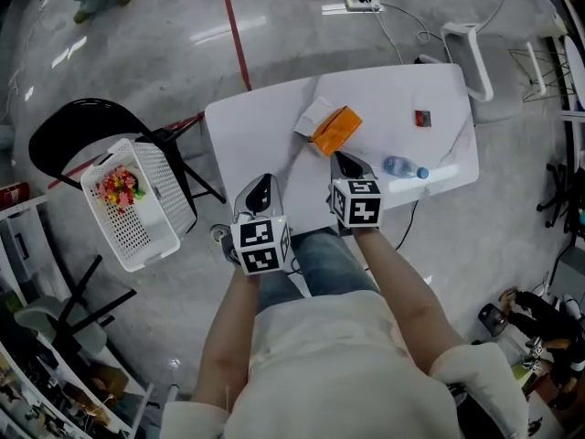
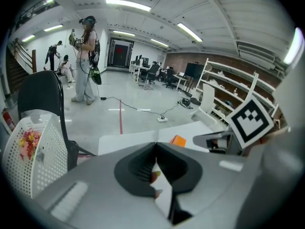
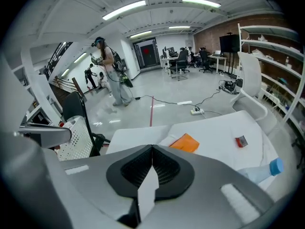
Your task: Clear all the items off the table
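Now, left gripper (image 1: pixel 260 188): jaws together, empty.
Right gripper (image 1: pixel 345 165): likewise closed — spread jaws before reaching orange box (image 1: pixel 336 128).
Basket (image 1: pixel 137 236): likely drop point.

In the head view, a red line (image 1: pixel 234 27) is running up the grey floor (image 1: pixel 137 35) at upper centre. A white power strip (image 1: pixel 352 5) is lying at the top edge with cables trailing from it, and a white chair (image 1: pixel 521 16) is standing at upper right. In the left gripper view, a black chair (image 2: pixel 40 92) is standing at left, a person (image 2: pixel 86 61) is standing at upper left, and white shelves (image 2: pixel 224 87) are lining the right.
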Available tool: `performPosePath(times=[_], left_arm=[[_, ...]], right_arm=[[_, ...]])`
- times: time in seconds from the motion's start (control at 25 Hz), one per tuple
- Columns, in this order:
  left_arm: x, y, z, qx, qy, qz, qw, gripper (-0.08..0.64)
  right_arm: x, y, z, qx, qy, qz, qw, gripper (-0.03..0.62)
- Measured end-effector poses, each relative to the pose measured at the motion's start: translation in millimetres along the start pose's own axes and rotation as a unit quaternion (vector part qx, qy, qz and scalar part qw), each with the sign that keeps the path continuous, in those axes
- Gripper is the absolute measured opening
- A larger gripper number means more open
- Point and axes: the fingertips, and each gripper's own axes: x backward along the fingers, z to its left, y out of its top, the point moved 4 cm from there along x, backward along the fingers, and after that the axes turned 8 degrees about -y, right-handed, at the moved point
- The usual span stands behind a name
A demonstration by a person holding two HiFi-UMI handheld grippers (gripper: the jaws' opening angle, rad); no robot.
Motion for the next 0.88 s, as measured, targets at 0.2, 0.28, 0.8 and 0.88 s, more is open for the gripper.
performPosePath(times=[0.2,0.28,0.8,0.88], left_arm=[[-22.3,-2.9,-4.5,0.004,0.0,0.008,1.0,0.009],[-31.1,-5.7,-6.6,0.006,0.0,0.011,0.9999,0.009],[-74.4,-24.7,-11.6,0.016,-0.001,0.032,0.9994,0.009],[-78.3,-28.6,-11.5,0.018,0.0,0.036,0.9992,0.009]], right_arm=[[-26.2,-8.0,-16.8,-0.017,-0.007,0.021,1.0,0.04],[-36.8,-11.9,-23.2,-0.028,-0.01,0.031,0.999,0.06],[-102.4,-35.3,-49.1,-0.096,-0.051,0.069,0.992,0.263],[-110.9,-39.3,-51.7,-0.105,-0.055,0.074,0.99,0.285]])
